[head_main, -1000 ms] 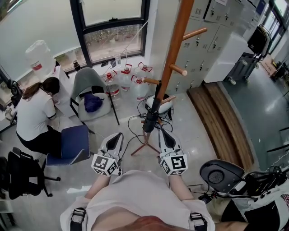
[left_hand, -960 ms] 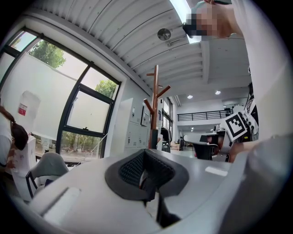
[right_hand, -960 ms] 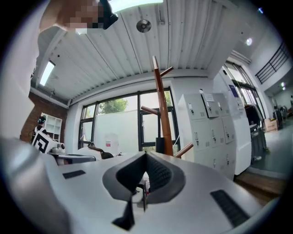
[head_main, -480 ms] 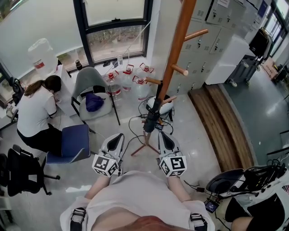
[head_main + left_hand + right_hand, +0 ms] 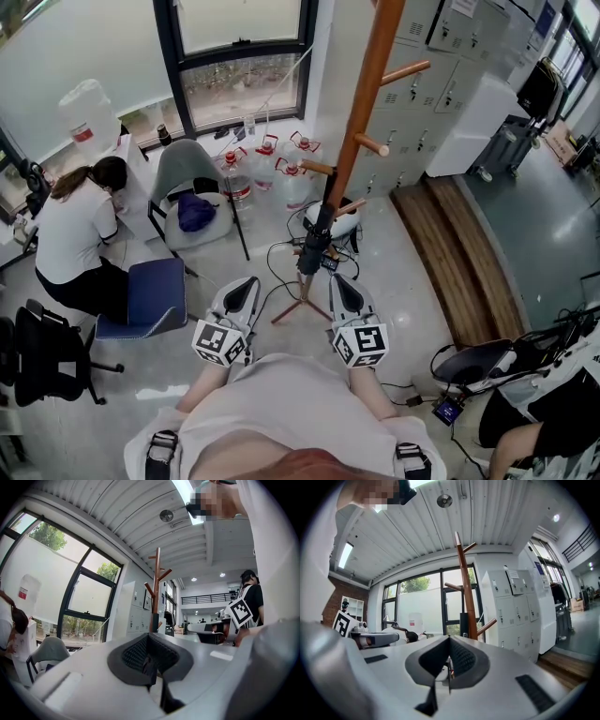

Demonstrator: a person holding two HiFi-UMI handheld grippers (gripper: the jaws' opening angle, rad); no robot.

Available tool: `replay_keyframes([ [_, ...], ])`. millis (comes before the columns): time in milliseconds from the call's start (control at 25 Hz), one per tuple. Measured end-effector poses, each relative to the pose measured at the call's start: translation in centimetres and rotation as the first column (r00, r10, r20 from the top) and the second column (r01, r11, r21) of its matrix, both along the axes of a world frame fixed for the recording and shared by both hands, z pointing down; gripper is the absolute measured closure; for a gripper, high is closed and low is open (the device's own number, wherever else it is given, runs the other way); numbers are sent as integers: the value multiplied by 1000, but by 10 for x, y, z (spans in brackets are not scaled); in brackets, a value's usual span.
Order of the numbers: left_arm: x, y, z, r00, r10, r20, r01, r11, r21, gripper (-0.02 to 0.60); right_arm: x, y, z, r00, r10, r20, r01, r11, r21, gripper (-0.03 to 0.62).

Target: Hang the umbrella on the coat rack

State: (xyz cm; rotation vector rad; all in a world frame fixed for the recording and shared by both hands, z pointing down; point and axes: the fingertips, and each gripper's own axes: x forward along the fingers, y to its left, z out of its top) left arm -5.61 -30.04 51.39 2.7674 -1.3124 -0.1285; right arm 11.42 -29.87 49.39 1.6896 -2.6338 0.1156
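Observation:
The wooden coat rack stands just ahead of me, with several pegs. A folded black umbrella hangs upright against its pole, low down near a peg. It also shows as a dark bar beside the pole in the left gripper view, umbrella, and in the right gripper view, umbrella. My left gripper and right gripper are held level close to my body, on either side of the rack's feet and short of the umbrella. Both are shut with nothing between the pads: left gripper, right gripper.
A person in a white top sits at the left by a blue chair. A grey chair holds a blue bag. Water bottles and cables lie by the window. Lockers and a wooden platform are at the right; a scooter is at the lower right.
Both grippers and the umbrella have stayed put. The scooter at the lower right has slid further right and a person's leg now shows there.

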Motion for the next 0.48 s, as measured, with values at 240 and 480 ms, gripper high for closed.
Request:
replay_keyframes([
  [240, 2, 1, -1, 1000, 3, 2, -3, 1000, 1, 572, 1, 3, 3, 1000, -6, 9, 6, 1000, -16, 586],
  [480, 4, 0, -2, 1000, 8, 0, -8, 1000, 3, 572, 4, 5, 8, 1000, -1, 11, 1, 1000, -29, 586],
])
